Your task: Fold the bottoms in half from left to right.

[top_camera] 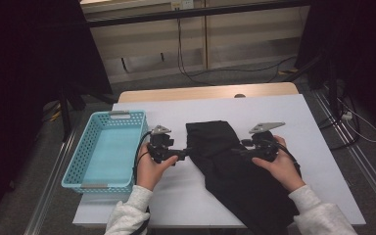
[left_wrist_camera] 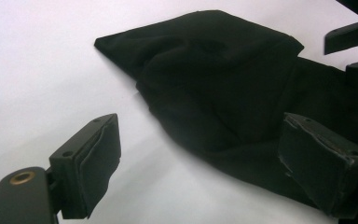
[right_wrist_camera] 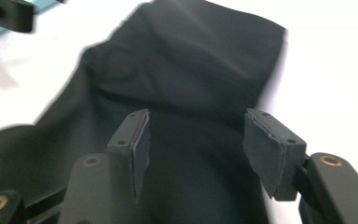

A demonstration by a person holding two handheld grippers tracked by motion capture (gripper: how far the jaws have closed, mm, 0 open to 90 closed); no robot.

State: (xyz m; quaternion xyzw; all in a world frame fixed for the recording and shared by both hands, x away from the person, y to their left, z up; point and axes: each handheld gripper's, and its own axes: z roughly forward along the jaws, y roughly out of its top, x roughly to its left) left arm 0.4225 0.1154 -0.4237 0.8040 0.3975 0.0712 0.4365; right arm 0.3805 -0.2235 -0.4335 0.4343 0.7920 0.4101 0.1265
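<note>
L gripper (top_camera: 188,152) sits at the left edge of the black cloth (top_camera: 235,166), jaws wide apart, nothing between the pads; in the left gripper view one pad (left_wrist_camera: 98,158) is over bare table, the other (left_wrist_camera: 324,165) over the cloth's edge, can't tell if it touches. L hand (top_camera: 151,169) wraps the gripper body, grey plate on top. R gripper (top_camera: 235,152) is on the opposite side, over the cloth's mid section, jaws apart too, no fabric pinched; right gripper view shows both pads (right_wrist_camera: 139,144) clear above the cloth w/ a gap between them. R hand (top_camera: 280,166) holds it, wrist over the cloth's right side. The two grippers point toward each other, tips near but apart. Cloth lies flat-ish on the white table top (top_camera: 293,122), roughly centre, running diagonally from the middle down to the near edge by the person's right sleeve (top_camera: 323,218); far end looks folded over, w/ a few soft wrinkles. Teal perforated basket (top_camera: 73,166) stands at the table's left edge, just beside the L hand, well apart from the cloth. Beyond the white top a strip of wood tabletop (top_camera: 205,92), then floor w/ cables (top_camera: 196,73).
</note>
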